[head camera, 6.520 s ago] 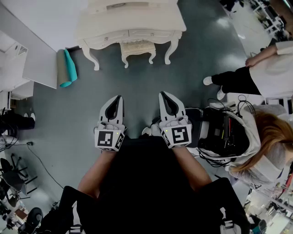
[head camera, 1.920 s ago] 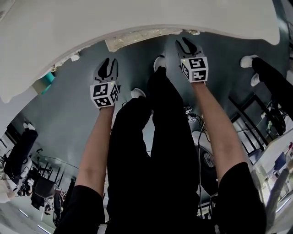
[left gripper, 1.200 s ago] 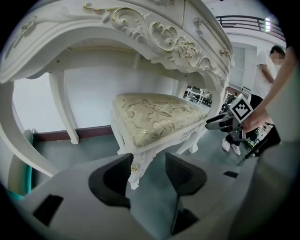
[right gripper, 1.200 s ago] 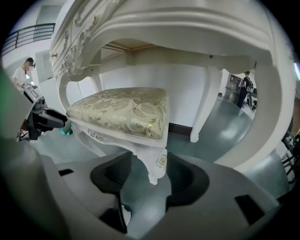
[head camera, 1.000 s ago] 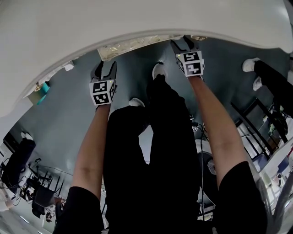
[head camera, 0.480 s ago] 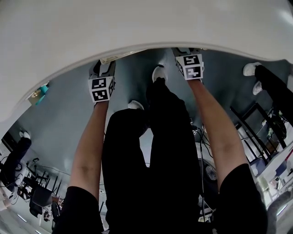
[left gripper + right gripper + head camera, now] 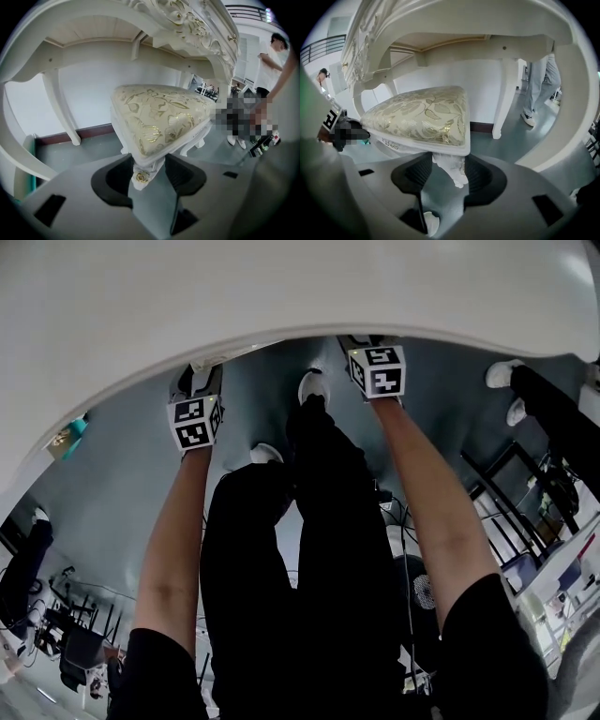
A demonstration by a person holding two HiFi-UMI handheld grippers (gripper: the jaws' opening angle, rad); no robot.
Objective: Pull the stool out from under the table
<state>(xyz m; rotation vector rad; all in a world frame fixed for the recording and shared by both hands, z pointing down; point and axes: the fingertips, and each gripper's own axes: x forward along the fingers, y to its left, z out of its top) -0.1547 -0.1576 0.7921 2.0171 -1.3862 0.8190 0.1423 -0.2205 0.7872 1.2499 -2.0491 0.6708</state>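
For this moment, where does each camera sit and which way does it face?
Head view: on the person's head, facing steeply down; shows forearms, legs, left gripper and right gripper at the table edge.
Left gripper view: on the left gripper, facing along its fingers, which straddle a stool leg under the table.
Right gripper view: likewise; its closing fingers straddle another stool leg.
Shared: both gripper views show the stool.

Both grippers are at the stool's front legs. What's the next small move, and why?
Probably finish clamping before pulling: the left gripper stands open around one stool leg, the right gripper has jaws closing around the other leg, neither pressing, and the stool sits under the table.
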